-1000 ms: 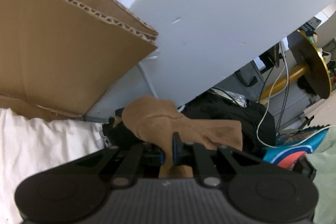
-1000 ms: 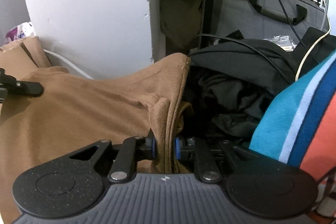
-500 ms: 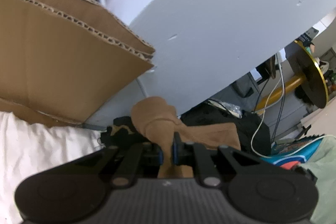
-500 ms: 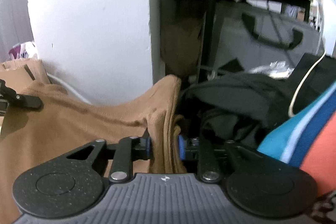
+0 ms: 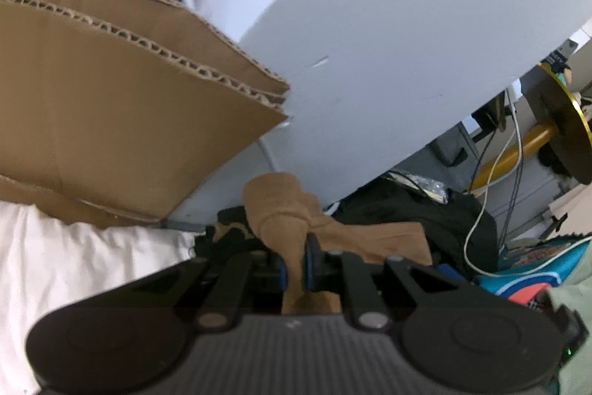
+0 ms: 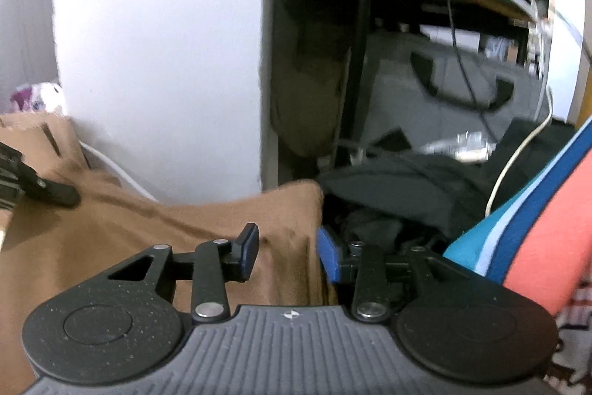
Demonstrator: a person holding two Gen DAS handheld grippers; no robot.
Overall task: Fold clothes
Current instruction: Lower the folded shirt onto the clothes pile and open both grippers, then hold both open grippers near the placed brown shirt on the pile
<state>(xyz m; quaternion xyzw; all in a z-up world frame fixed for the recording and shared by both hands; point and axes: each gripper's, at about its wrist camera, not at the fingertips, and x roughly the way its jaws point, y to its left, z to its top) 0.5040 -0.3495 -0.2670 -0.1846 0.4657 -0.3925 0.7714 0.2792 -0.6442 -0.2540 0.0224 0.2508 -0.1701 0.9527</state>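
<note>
Brown garment clamped by one gripper, let go by the other

Bunched brown garment (image 5: 275, 210) is pinched between the clenched pads of the left gripper (image 5: 294, 265); the right gripper (image 6: 288, 252) is seen opening, its blue pads apart from the cloth edge lying between them. Beyond, black clothes (image 6: 399, 187) are piled, and a cardboard box (image 5: 122, 106) is set against a white wall (image 6: 159, 43).

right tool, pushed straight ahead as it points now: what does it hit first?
Likely the brown garment: its edge lies between the opening jaws of the right tool, pads clear of it. Past that, the dark clothes pile, then the white wall; depth is unclear.
</note>
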